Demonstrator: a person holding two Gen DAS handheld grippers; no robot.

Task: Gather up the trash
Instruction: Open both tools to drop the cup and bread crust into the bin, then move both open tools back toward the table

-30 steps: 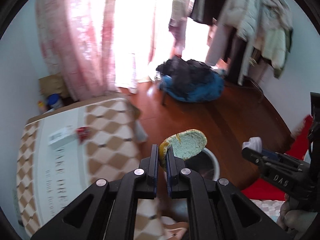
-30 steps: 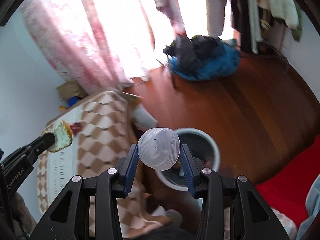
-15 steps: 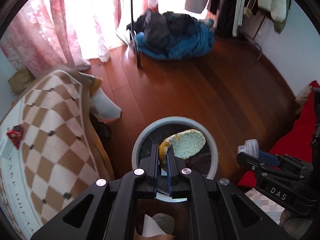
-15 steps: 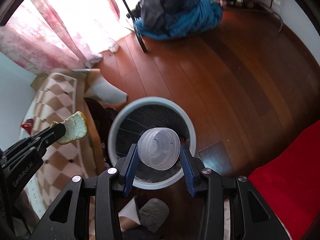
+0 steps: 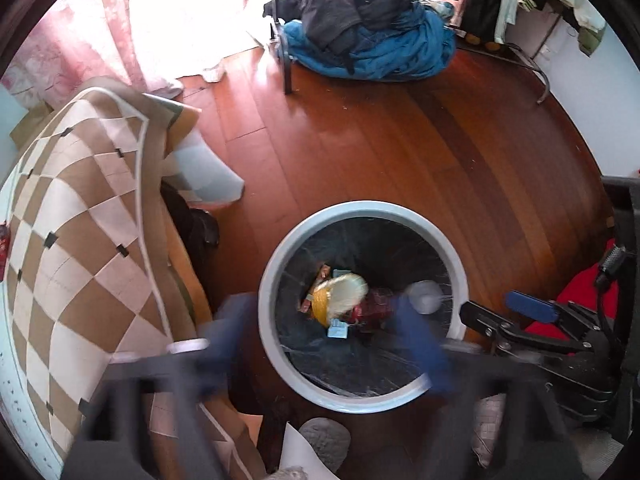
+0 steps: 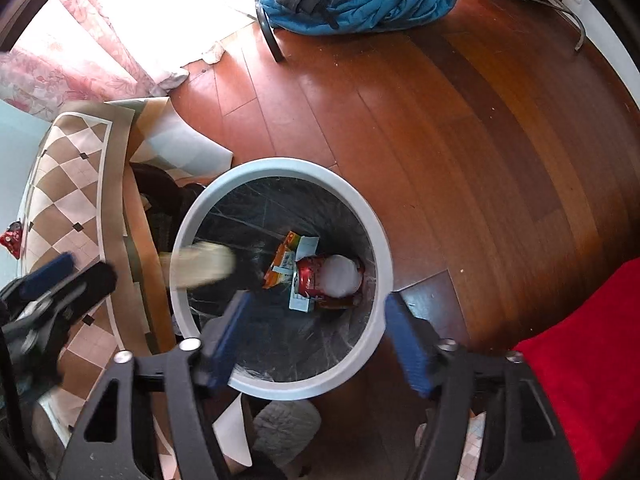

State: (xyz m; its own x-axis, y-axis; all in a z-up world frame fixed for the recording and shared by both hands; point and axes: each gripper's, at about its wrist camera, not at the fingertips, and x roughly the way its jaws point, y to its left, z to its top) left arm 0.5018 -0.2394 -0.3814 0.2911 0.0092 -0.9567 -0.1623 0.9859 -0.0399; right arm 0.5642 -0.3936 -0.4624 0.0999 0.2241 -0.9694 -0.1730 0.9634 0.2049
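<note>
Sponge (image 5: pixel 340 294): we see a yellow-edged, pale oval blurred inside the bin (image 5: pixel 280 344).
Cap (image 6: pixel 340 276): translucent white, among the bin's wrappers.
Left tool (image 5: pixel 320 344): spread wide, empty.
Right tool (image 6: pixel 316 332): spread wide, empty.

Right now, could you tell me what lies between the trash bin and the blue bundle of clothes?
Only bare wooden floor separates the trash bin from the blue bundle, as the right wrist view shows.

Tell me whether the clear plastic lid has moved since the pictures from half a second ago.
Yes. The clear plastic lid has left the open right gripper and dropped down inside the bin, below its rim, onto the red can.
</note>
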